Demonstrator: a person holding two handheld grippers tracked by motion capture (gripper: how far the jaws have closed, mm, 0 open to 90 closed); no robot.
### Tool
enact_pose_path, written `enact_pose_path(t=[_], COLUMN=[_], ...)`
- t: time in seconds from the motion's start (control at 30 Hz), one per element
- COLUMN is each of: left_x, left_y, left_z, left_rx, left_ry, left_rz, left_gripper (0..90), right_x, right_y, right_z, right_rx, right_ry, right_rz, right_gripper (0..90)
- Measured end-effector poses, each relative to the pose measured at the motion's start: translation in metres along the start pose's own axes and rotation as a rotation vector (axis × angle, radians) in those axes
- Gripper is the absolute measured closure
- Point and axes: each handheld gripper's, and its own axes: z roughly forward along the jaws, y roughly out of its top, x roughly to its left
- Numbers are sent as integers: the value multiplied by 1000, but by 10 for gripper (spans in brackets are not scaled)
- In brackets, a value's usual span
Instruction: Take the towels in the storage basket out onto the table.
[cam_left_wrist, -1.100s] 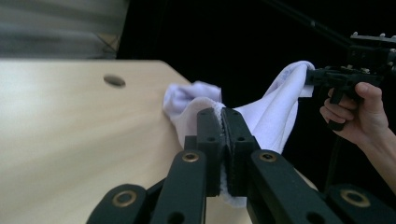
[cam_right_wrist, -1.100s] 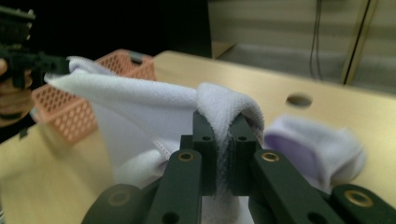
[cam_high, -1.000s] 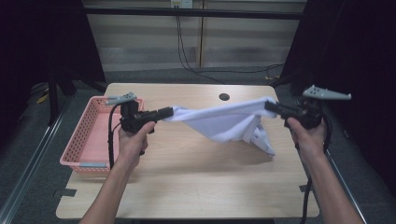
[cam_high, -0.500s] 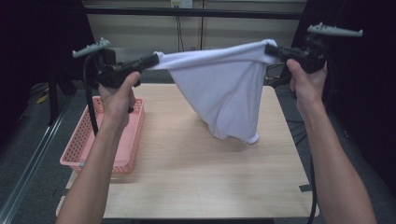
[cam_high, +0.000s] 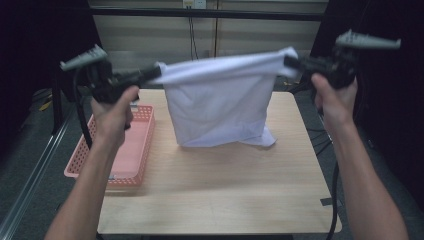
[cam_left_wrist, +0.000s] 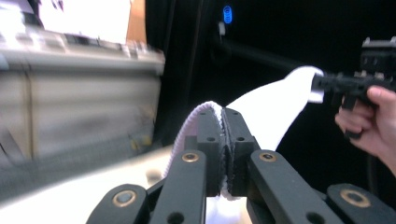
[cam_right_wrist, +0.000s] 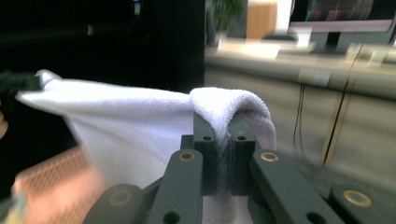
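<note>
A white towel (cam_high: 220, 100) hangs stretched in the air between both grippers, its lower edge just above the wooden table (cam_high: 220, 190). My left gripper (cam_high: 152, 74) is shut on the towel's left top corner; in the left gripper view the jaws pinch the towel hem (cam_left_wrist: 201, 114). My right gripper (cam_high: 290, 61) is shut on the right top corner, and in the right gripper view the towel (cam_right_wrist: 140, 126) drapes over the closed jaws. The far right gripper (cam_left_wrist: 327, 84) and its hand appear in the left gripper view.
A pink mesh basket (cam_high: 125, 155) sits at the table's left edge, below my left forearm. Black cables trail from both grippers. A shelf or wall unit (cam_high: 210, 30) runs behind the table.
Both grippers lowered slightly and spread the towel wider. The towel now hangs as a flatter sheet with its bottom edge close to the table.
</note>
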Motion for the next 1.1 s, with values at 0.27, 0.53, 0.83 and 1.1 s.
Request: enact_pose_path(t=[0.27, 0.53, 0.83, 1.1], left_x=[-22, -62, -67, -31], left_y=[-119, -188, -218, -221], left_z=[-7, -35, -65, 4], left_rx=[173, 323, 395, 532], left_ry=[-64, -112, -68, -106], left_rz=[-103, -116, -135, -59], left_gripper=[871, 864, 698, 663], right_x=[23, 64, 87, 54], right_y=[-124, -229, -273, -265], right_z=[-51, -102, -134, -82], right_rx=[145, 254, 423, 430], right_ry=[52, 80, 73, 7], right_rz=[69, 170, 154, 77], right_gripper=[856, 854, 495, 465])
